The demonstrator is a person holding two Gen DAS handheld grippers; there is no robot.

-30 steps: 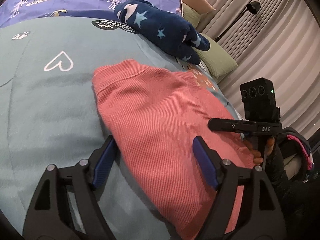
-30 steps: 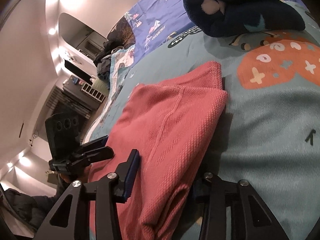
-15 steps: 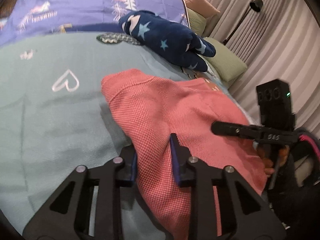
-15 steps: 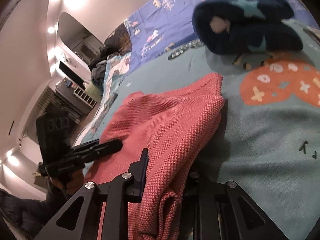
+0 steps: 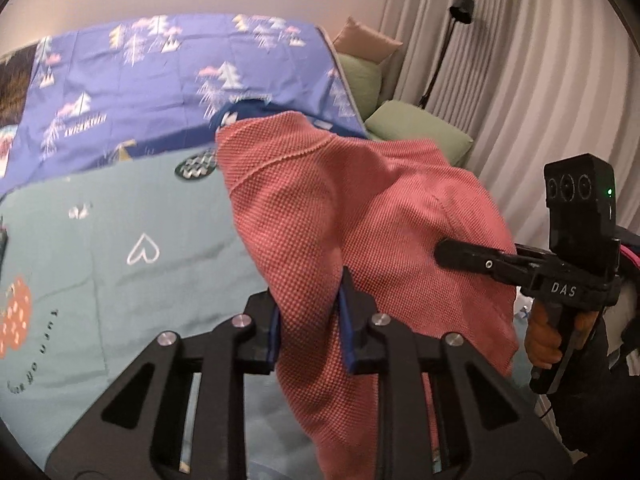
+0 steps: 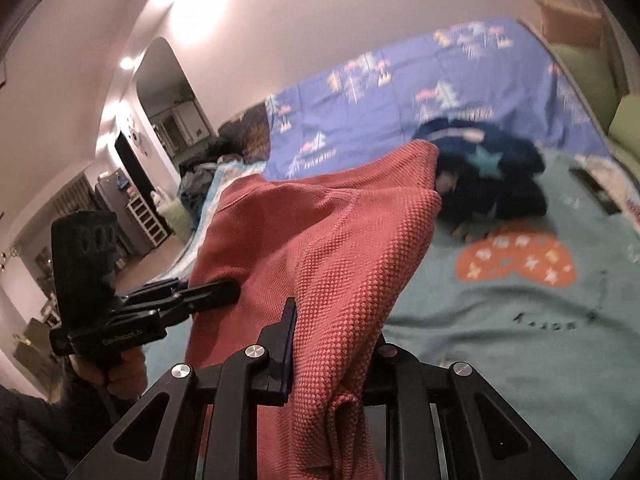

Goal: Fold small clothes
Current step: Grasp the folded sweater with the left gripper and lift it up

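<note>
A coral-pink knit garment (image 5: 380,208) hangs lifted above the teal bedsheet (image 5: 120,248), stretched between both grippers. My left gripper (image 5: 310,304) has one edge of it between its blue pads, and its jaws are still closing on the cloth. In the right wrist view my right gripper (image 6: 334,328) is shut on the opposite edge of the garment (image 6: 340,232), which drapes over and hides the right finger. Each gripper shows in the other's view: the right gripper (image 5: 460,254) at the garment's right side, the left gripper (image 6: 224,292) at its left side.
A dark blue star-patterned garment (image 6: 492,172) lies on the sheet (image 6: 520,320) behind the pink one. Beyond it spreads a purple tree-print blanket (image 5: 160,80). Green pillows (image 5: 416,128), a floor lamp (image 5: 460,4) and curtains (image 5: 560,80) stand at the right.
Both grippers closed on the garment's near edges and rose, lifting it off the sheet. It lay flat a second ago and now hangs between them.
</note>
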